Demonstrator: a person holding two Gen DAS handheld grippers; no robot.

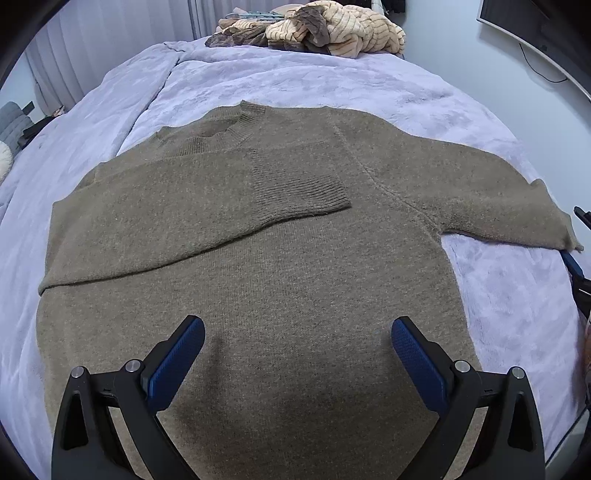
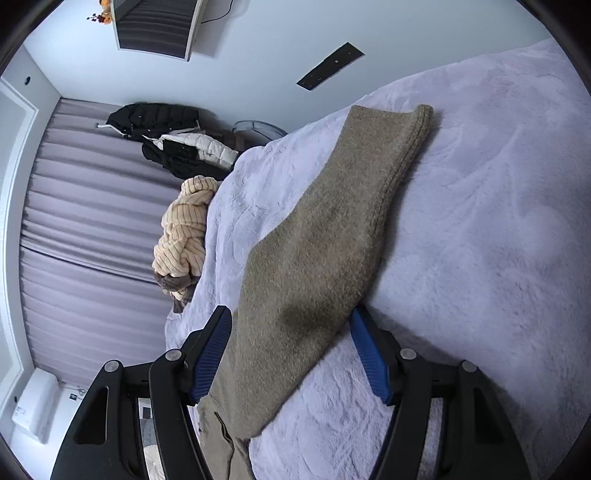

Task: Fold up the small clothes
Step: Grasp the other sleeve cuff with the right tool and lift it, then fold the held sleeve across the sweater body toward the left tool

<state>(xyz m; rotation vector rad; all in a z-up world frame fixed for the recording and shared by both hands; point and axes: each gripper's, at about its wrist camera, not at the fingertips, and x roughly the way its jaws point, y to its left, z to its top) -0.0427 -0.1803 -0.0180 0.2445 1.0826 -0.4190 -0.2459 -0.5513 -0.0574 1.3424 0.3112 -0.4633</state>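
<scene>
A brown knit sweater point(image 1: 280, 266) lies flat, front up, on a lilac fleece blanket point(image 1: 295, 85). Its left sleeve point(image 1: 207, 206) is folded across the chest, ribbed cuff near the middle. The other sleeve point(image 1: 491, 192) stretches out to the right. My left gripper point(image 1: 297, 325) hovers open over the sweater's lower body, nothing between its blue pads. In the right wrist view the stretched sleeve point(image 2: 332, 229) runs lengthwise between the spread jaws of my right gripper point(image 2: 290, 312), one finger on each side of it. One of its fingers point(image 1: 573, 263) shows by the cuff at the left wrist view's right edge.
A heap of cream striped and brown clothes point(image 1: 332, 29) lies at the bed's far end, also visible as the heap point(image 2: 184, 236) at the bed's edge. Dark jackets point(image 2: 166, 144) hang by grey curtains point(image 2: 92, 221). A screen point(image 1: 535, 33) is mounted on the white wall.
</scene>
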